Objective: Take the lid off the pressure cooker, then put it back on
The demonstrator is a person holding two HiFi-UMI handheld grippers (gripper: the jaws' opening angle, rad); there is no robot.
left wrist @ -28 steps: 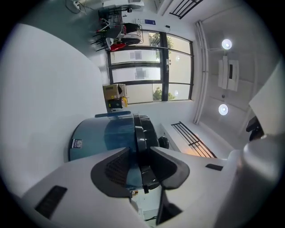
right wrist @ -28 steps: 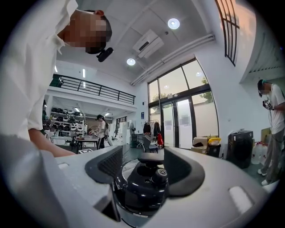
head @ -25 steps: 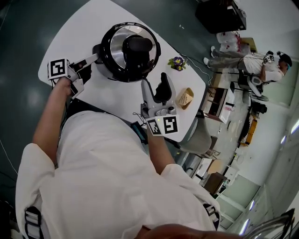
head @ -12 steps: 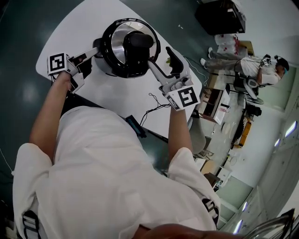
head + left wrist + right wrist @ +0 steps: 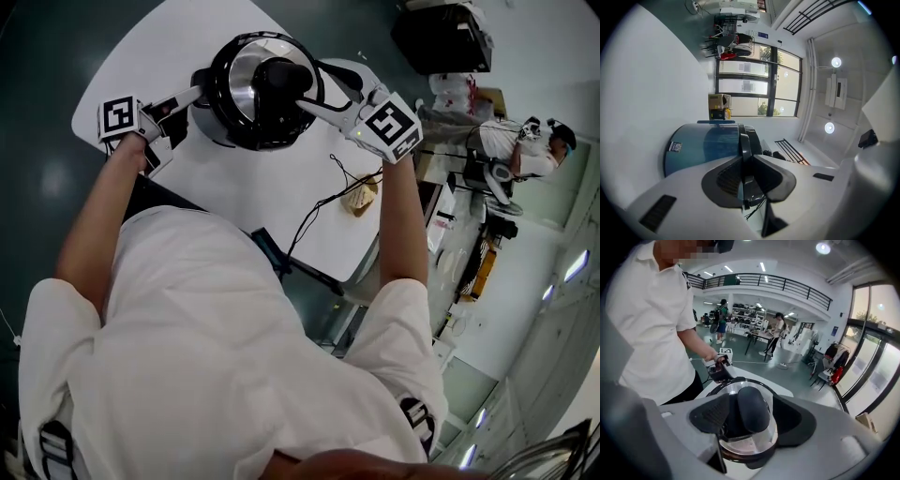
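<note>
Cooker [image 5: 217, 127] at 12 o'clock on the table [image 5: 281, 202], lid [image 5: 242, 77] on. Left gripper view: my left gripper [image 5: 746, 165] is clamped on the side handle [image 5: 743, 143]. Right gripper view: my right gripper [image 5: 752, 414] has its jaws apart, straddling the lid handle [image 5: 751, 401]. Head view can't resolve either.

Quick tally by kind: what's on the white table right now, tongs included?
Pressure cooker: 1
Lid: 1, seated on the cooker
Tongs: 2, the left tongs and the right tongs
Small brown item: 1
Black cable: 1
Total: 6
</note>
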